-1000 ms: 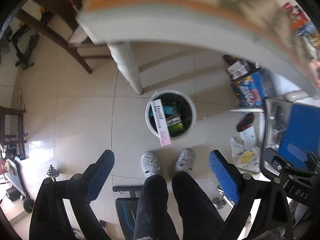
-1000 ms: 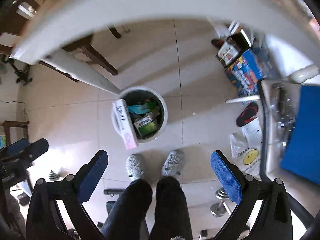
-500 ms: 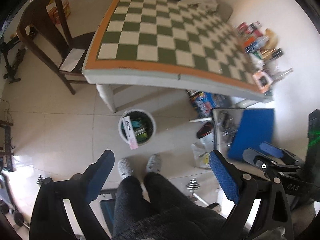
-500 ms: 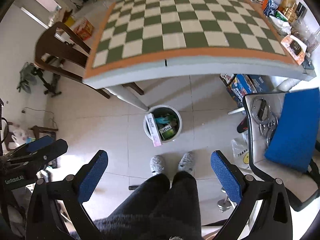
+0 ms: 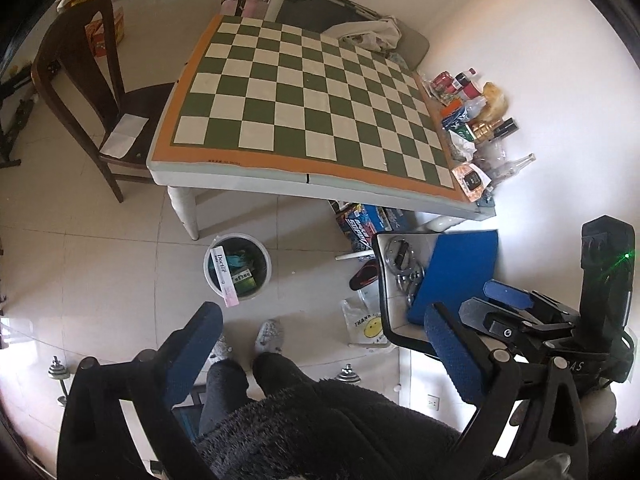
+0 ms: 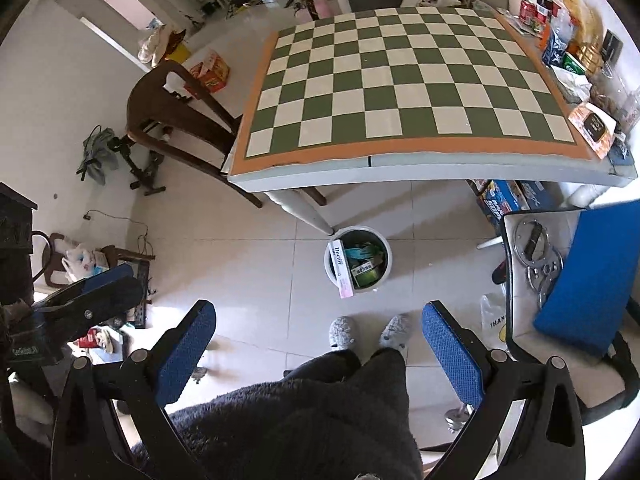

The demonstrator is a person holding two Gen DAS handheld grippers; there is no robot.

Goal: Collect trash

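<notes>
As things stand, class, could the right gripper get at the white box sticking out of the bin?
Probably yes. The right gripper is open and empty, the white box leans over the bin rim with nothing covering it, and the bin stands clear of the table edge.

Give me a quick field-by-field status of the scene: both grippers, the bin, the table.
left gripper: open, empty, held high above the floor
right gripper: open, empty, held high above the floor
trash bin: white, on the floor by a table leg, already holds trash
long white box: leans on the bin rim, one end sticking out
table: checkered top bare in the middle
clutter: bottles and packets along the table's right edge
</notes>
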